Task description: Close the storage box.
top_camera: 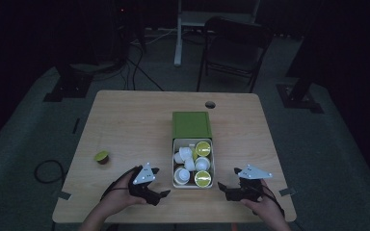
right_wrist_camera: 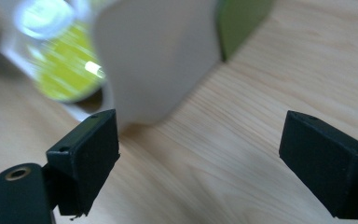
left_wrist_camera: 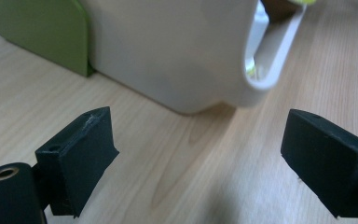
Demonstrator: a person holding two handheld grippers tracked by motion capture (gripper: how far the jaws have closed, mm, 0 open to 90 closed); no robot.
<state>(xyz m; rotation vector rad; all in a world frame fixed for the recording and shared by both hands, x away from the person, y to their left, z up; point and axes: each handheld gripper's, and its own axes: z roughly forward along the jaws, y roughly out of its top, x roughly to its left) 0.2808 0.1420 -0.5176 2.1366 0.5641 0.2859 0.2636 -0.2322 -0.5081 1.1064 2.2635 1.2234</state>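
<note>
Both jaws gape empty as the left hand-held gripper [top_camera: 160,196] and right hand-held gripper [top_camera: 223,188] flank the white capsule tray [top_camera: 193,185] on the tabletop [top_camera: 125,125].

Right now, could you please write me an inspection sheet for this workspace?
Surface: light wooden table, with a round cable hole near the far edge.
Job's things: white box holding white and yellow-green capsules; its green sleeve sits at the far end. One loose capsule lies on the table to the left, apart from the box.
Clutter: nothing seen.
Grippers: left hand-held gripper and right hand-held gripper flank the box's near end, jaws open, nothing between them.
Cables: a coil on the floor at left; more run behind the table.
Surroundings: dark room, folding chair and stand bases beyond the table.
</note>
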